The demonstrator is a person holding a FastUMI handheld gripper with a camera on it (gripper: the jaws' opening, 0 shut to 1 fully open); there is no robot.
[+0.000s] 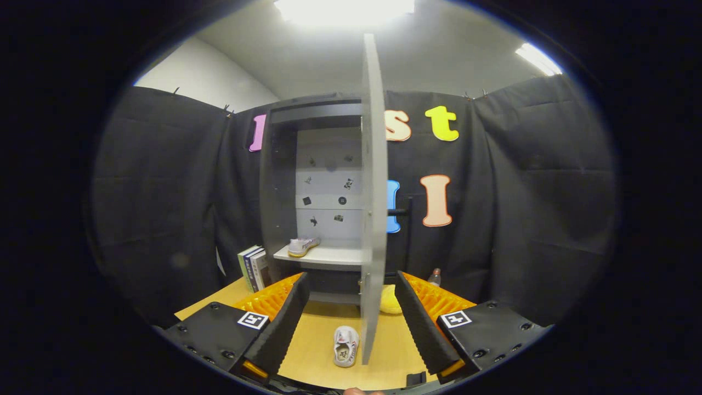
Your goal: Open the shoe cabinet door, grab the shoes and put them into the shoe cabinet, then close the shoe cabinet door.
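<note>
Wooden tabletop (312, 340) below us: our gripper (351, 323) spreads wide, empty, straddling the near shoe (346, 345); cabinet (285, 181) door (373, 197) swung open, the other shoe (303, 246) shelved far left, ready for its mate.

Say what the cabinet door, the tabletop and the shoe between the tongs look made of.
Cabinet door: probably laminated board, matte pale grey, thin flat edge. Tabletop: light wood or wood-look laminate, smooth, faint sheen. Shoe: seemingly fabric upper, whitish, soft shape. The tongs stand open.
</note>
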